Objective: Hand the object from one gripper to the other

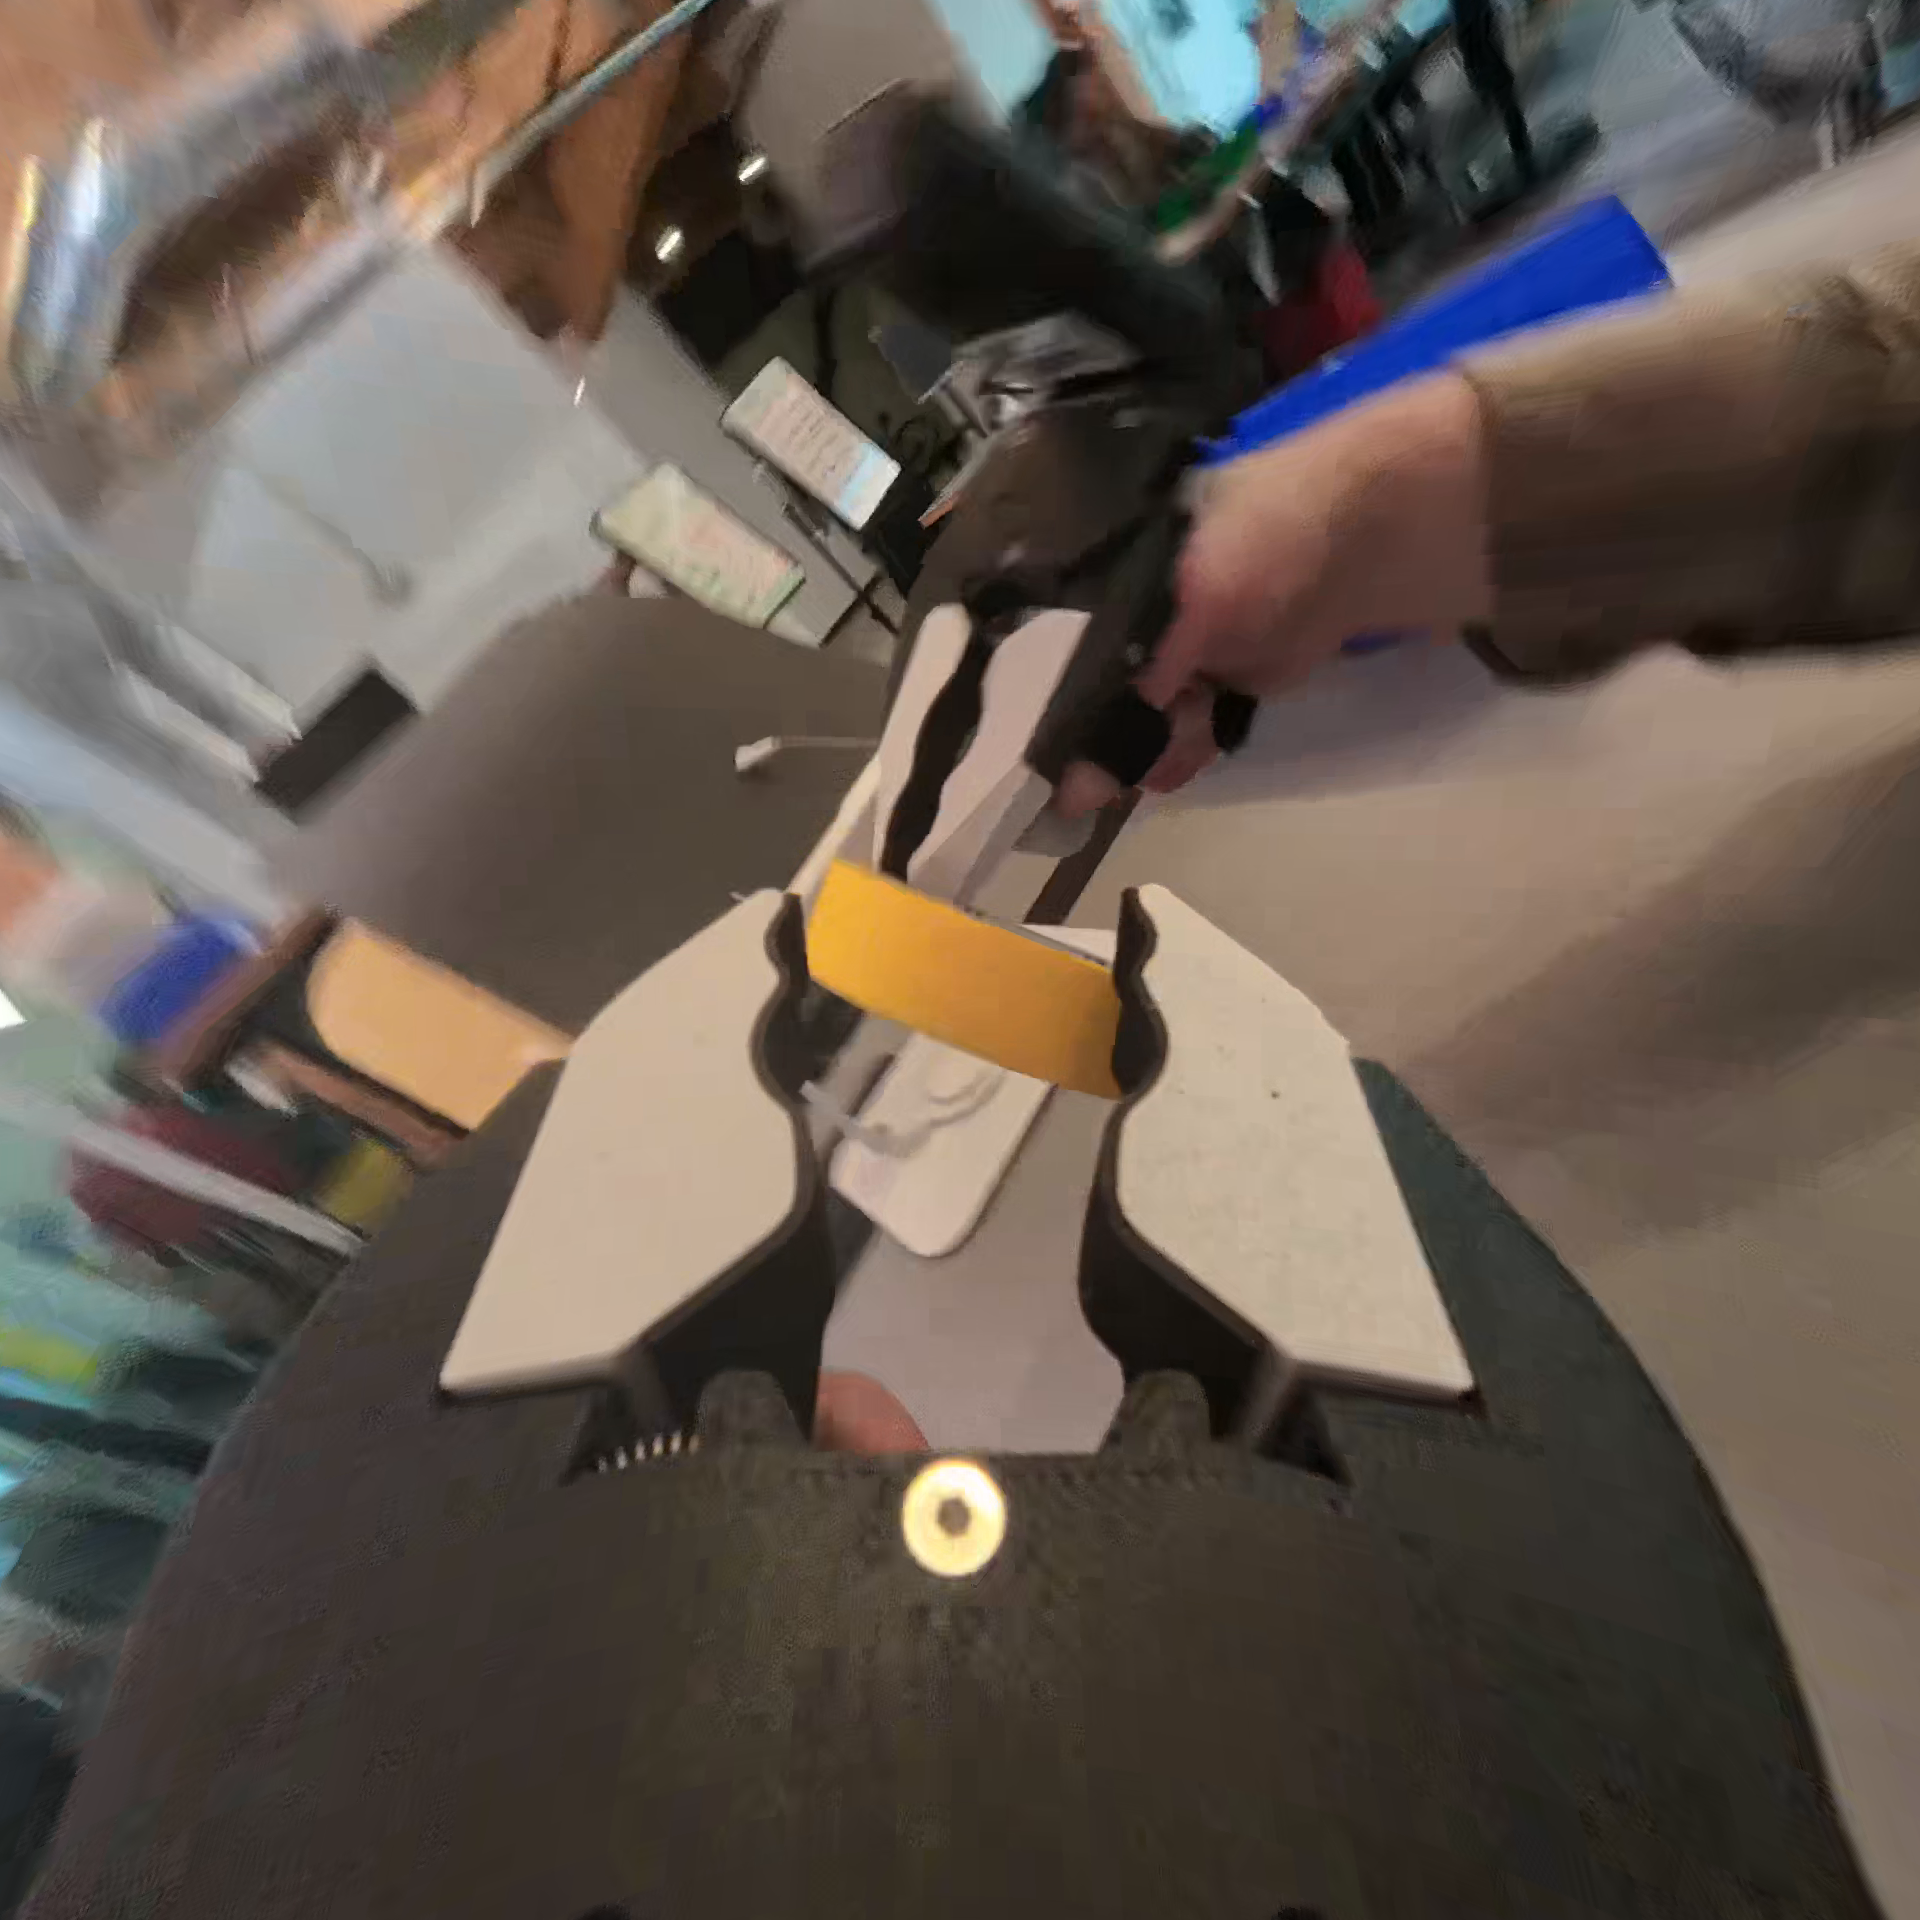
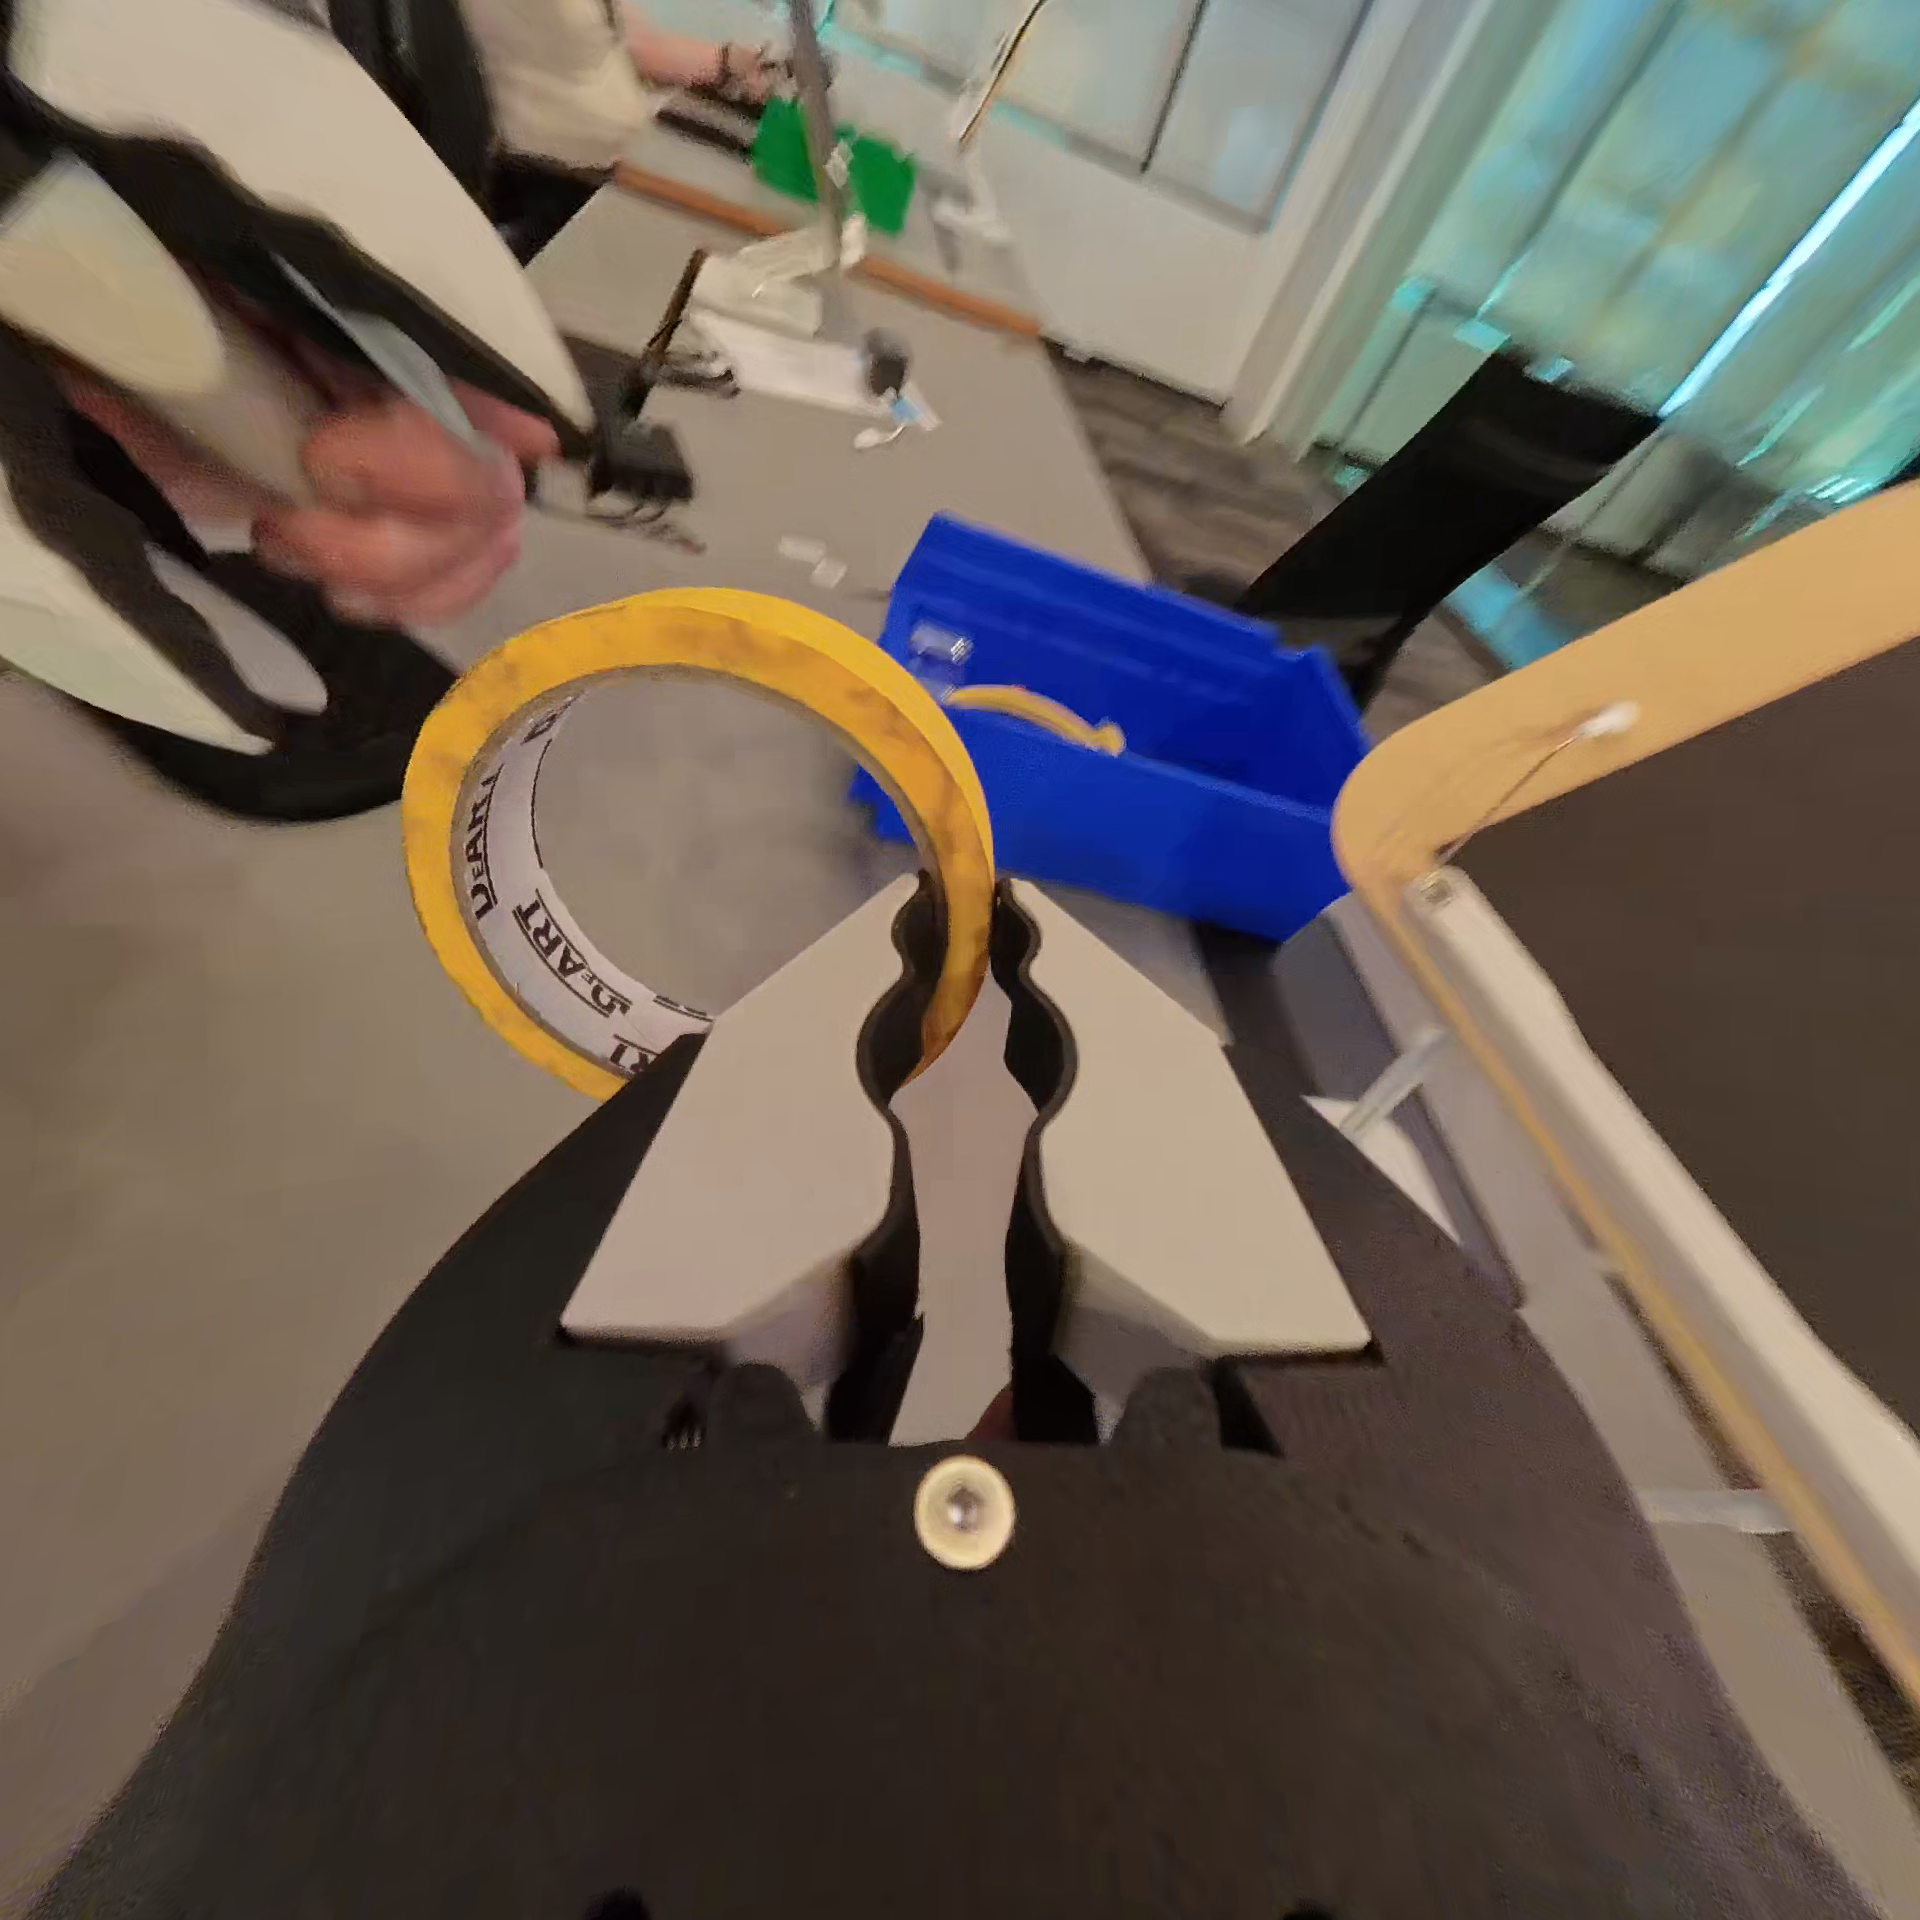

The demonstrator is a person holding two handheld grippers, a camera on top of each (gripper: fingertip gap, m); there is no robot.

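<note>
In the left wrist view the left gripper (image 1: 961,971) gapes wide and holds nothing, the yellow tape roll (image 1: 961,987) between its tips, while the right wrist view shows the right gripper (image 2: 961,935) clamped on the roll's band (hoop left of its fingers).

So the thing being passed is a roll of yellow tape (image 2: 694,831), a thin ring with a white cardboard core that has black print on the inside. It's up in the air above the grey table (image 2: 156,1039), standing on edge, open centre showing in the right wrist view. The right gripper (image 2: 961,904) pinches its wall at the lower right (one finger inside the ring, one outside). In the left wrist view it's a yellow band (image 1: 961,977) edge-on, between the left gripper's (image 1: 961,935) spread fingertips.
</note>
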